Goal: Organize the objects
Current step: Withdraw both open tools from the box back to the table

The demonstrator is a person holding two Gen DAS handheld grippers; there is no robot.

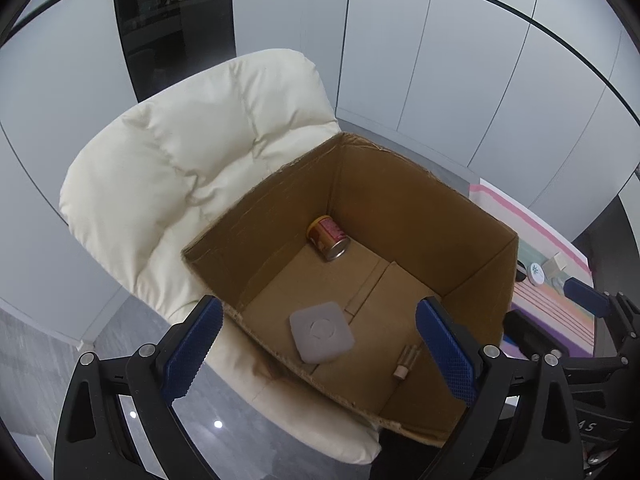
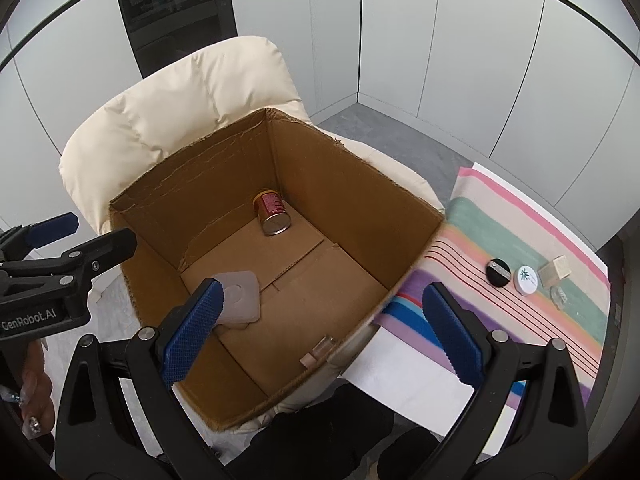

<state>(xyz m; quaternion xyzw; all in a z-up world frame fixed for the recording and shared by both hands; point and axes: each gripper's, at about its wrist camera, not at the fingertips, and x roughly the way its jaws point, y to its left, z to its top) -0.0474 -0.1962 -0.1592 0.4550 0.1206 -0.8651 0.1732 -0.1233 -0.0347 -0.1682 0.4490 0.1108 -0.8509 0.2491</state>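
We see a cream quilted armchair standing on a grey floor, in front of pale wall panels and a dark glass panel marked "A7". To the right, a cloth with pastel stripes covers the counter.

- Open brown cardboard box sat on cream padded chair.
- Red metal can lay at box's far corner; grey square pad near its front.
- Striped cloth lay right of box, bearing white round lid.
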